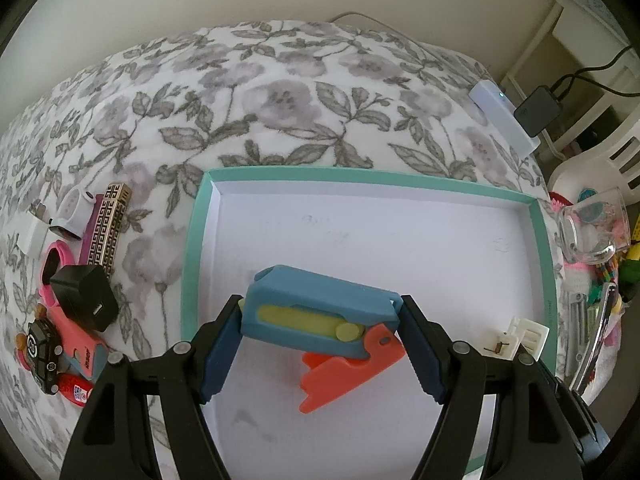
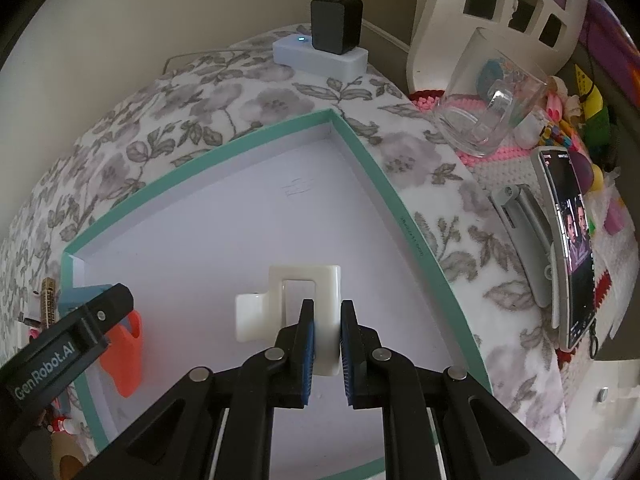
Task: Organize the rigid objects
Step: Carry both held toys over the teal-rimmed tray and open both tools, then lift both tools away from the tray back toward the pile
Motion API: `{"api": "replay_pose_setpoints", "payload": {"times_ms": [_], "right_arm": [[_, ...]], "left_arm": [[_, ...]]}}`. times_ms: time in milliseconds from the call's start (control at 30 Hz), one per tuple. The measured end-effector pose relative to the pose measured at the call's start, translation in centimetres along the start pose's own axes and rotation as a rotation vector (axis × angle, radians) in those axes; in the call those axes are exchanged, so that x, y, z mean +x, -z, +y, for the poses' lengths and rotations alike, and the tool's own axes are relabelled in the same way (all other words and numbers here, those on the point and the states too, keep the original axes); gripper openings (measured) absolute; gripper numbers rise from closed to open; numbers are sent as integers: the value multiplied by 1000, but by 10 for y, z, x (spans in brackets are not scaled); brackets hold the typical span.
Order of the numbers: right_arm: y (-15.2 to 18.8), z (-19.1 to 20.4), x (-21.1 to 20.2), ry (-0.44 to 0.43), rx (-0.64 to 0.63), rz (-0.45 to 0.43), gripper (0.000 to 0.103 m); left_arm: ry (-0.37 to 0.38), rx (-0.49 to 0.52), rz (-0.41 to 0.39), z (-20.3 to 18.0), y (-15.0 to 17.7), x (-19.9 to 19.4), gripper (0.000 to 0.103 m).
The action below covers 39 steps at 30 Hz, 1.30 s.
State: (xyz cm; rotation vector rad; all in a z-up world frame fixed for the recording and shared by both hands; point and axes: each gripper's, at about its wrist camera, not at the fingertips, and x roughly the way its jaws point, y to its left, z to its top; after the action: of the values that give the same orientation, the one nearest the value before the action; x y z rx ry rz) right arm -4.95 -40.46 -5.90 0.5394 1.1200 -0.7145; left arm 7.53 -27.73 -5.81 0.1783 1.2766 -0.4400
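I count two claws and two items inside the one teal-rimmed tray [image 1: 188, 264], which lies on a floral-covered bed [image 1: 280, 92].

Left claw [image 1: 320, 320]: jaws spread wide, clamped on the ends of a blue toy with a yellow slider and orange tip [image 1: 320, 316], just above the tray floor.

Right claw [image 2: 326, 332]: jaws drawn narrow, pinching one side of a white plastic clip [image 2: 296, 304] near the tray's right wall.

Left of the tray, one pile: black charger cube [image 1: 86, 298], gold-patterned bar [image 1: 110, 236], pink ring [image 1: 52, 264], white gadget [image 1: 74, 212], a small toy car [image 1: 42, 354]; some of these overlap, so I cannot count them all.

Right of the tray: one glass mug [image 2: 486, 108] on its side, one phone [image 2: 568, 248] on a stand, and colourful bits too small to identify.

Far corner: one white power strip [image 2: 320, 58] with a black adapter [image 2: 336, 26].
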Motion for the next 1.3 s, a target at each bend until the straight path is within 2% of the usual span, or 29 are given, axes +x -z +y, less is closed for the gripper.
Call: {"api": "replay_pose_setpoints", "payload": {"times_ms": [200,267,367,633,700,800,867,1000,1100,1233,1300], "right_arm": [[0,0,0,2,-2,1,13],[0,0,0,3,-2,2,13],[0,0,0,4,-5,5,13],[1,1,1,12,-14,9,13],[2,2,1,21,-21,12,16],[1,3,1,28,-27,9,26],[1,3,0,33,-32,5,39],[1,2,-1,33,-28,3,40],[2,3,-3,48,-36,-4,46],[3,4,-5,66,-41,-17,66],[4,4,-6,65,-44,-21,67]], "left_arm": [[27,-25,1,3,0,-4,78],[28,-22,-11,3,-1,-8,85],[29,-17,-28,3,-2,-15,85],[-10,-26,-53,20,-1,-27,85],[-23,-36,-56,27,0,-30,86],[-45,-58,-64,41,2,-35,93],[-57,-74,-69,50,4,-38,94],[-69,-106,-69,67,7,-42,94],[-73,-131,-73,79,10,-45,94],[-78,-171,-80,96,15,-49,96],[-81,-194,-87,104,18,-51,98]]}}
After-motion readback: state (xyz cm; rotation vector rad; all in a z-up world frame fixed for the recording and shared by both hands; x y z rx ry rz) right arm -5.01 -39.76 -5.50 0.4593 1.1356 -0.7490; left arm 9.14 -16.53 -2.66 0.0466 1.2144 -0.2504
